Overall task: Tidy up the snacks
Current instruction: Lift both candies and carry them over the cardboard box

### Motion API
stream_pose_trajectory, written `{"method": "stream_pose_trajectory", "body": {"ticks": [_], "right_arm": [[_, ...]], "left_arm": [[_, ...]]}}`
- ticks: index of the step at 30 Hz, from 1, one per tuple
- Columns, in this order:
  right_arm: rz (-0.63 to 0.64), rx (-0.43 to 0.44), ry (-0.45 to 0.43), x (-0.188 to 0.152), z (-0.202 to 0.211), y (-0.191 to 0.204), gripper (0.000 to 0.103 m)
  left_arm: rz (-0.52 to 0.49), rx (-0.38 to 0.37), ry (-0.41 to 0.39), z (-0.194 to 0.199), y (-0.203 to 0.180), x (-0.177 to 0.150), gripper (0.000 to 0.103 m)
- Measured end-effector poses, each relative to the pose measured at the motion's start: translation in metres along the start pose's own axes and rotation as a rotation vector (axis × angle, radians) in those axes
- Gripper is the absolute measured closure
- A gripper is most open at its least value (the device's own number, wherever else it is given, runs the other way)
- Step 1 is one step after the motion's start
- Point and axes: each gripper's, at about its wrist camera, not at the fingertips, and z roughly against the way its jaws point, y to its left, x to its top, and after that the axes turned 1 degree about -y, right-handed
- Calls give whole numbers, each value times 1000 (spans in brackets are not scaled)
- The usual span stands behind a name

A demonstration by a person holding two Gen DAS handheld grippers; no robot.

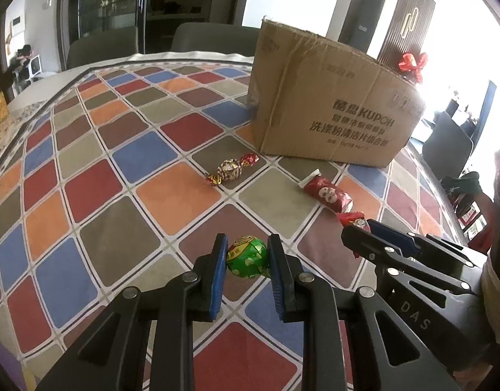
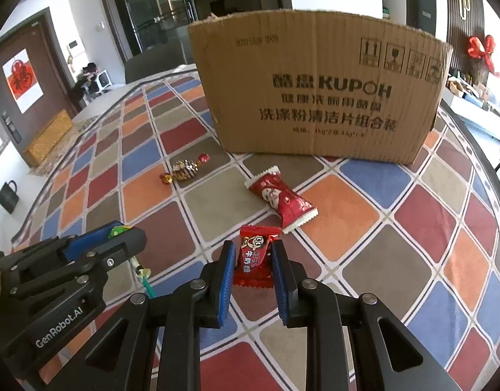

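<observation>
Claw first: my left claw (image 1: 246, 260) is closed on the round sweet in crinkly green wrapper (image 1: 248, 257), blue pads pressing its sides, and my right claw (image 2: 252, 259) is clamped on the small flat red candy packet with a cartoon face (image 2: 253, 254). Both grips look sound, though the red packet is thin and slippery, so I would keep the squeeze steady and not tilt it. Just past the right claw lies a longer red pillow-shaped snack packet with white crimped ends (image 2: 280, 200), and to its left a gold-and-red foil twist candy (image 2: 184, 171), both loose on the chequered tabletop (image 2: 364, 215). Beyond them stands the open brown cardboard box (image 2: 315, 97), where I judge the snacks belong. To do this well I should lift both claws clear of the loose sweets, carry them over the near wall, which stands tall, and release only once above the opening.
</observation>
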Motion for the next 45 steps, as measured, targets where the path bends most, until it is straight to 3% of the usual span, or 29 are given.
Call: {"method": "stream_pose_trajectory", "body": {"ticks": [14,28,45], "right_arm": [[8,14,-131,20,51,-1,79],[29,-32,-293,76,91,-12,79],[33,-91,-386,152,98,-33,79]], "left_arm": [[-44,-7,-117,41,-19,25,78],[-123,-31,-260,63,-42,88,78],[-168,-84,-283,39,-59,177,78]]}}
